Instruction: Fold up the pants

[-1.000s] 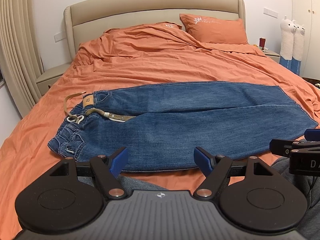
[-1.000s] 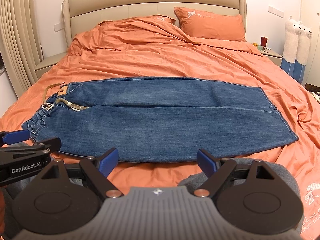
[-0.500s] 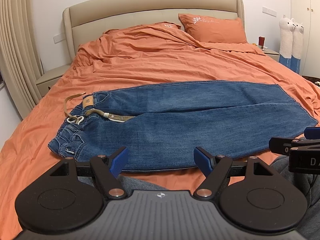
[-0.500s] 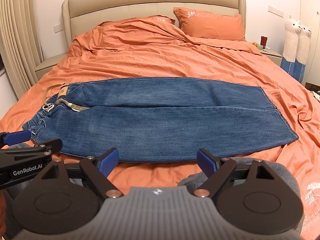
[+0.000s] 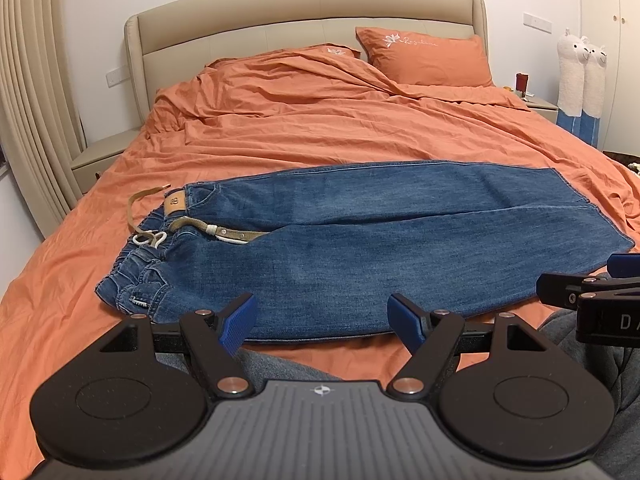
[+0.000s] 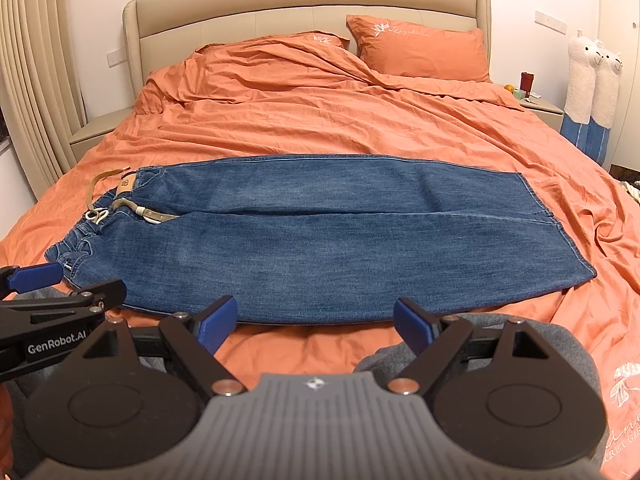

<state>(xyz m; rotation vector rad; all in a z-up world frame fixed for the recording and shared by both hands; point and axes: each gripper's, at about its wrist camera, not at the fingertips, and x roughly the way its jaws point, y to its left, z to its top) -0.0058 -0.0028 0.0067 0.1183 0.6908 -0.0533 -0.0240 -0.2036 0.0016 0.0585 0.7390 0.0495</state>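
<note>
Blue jeans (image 5: 360,240) (image 6: 320,240) lie flat across the orange bed, waistband with a tan belt (image 5: 216,232) to the left, leg hems to the right, one leg beside the other. My left gripper (image 5: 322,318) is open above the near edge of the jeans, nothing between its blue pads. My right gripper (image 6: 316,320) is open too, just short of the jeans' near edge. Each gripper shows at the side of the other's view.
The orange duvet (image 6: 320,100) is wrinkled, with pillows (image 6: 420,52) at the beige headboard. Nightstands flank the bed; two plush alpacas (image 6: 596,80) stand at the right. Grey-clad knees (image 6: 480,340) sit below the grippers at the bed's near edge.
Both views have shifted only slightly; the jeans lie as before and both grippers stay open.
</note>
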